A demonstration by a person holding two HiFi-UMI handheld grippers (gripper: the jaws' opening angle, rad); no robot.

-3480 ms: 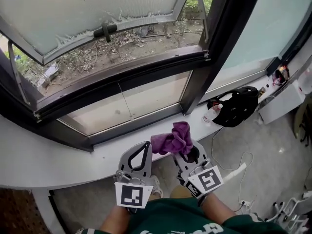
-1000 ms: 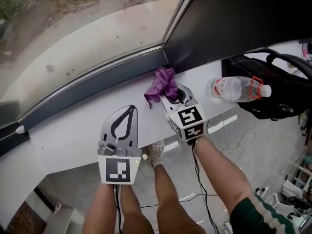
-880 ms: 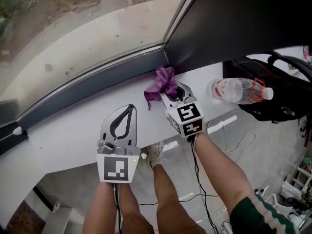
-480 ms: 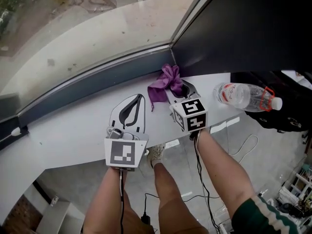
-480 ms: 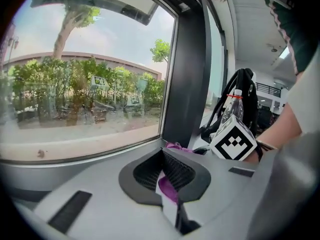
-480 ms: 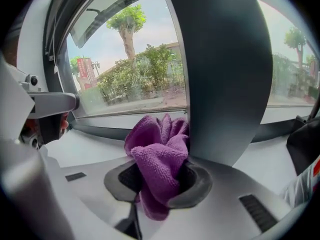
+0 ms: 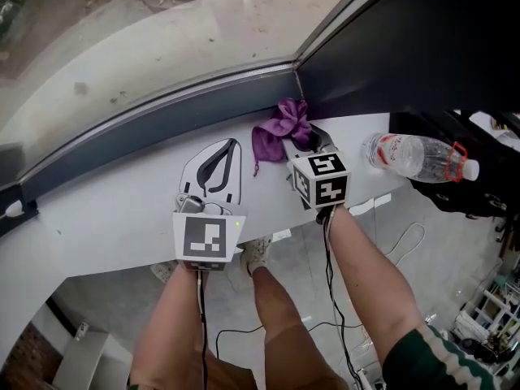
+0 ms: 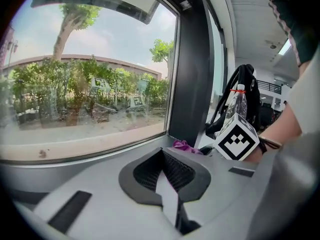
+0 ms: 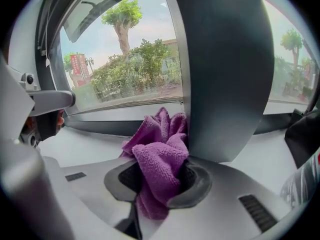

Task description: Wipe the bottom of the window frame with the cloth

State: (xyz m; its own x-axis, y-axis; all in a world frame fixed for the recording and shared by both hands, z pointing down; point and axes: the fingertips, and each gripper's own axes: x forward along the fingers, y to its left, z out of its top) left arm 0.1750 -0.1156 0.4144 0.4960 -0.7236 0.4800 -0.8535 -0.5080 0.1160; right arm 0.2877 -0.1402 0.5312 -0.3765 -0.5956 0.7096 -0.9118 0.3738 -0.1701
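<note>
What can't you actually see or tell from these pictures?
Head view: whether the cloth touches the window frame; its own folds hide the contact.
Head view: print on the bottle label, too small.
Head view: the black bag, cut off by the right edge.

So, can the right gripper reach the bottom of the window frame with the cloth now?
Probably yes: the right gripper holds the cloth close to the bottom frame, and nothing lies between them.
</note>
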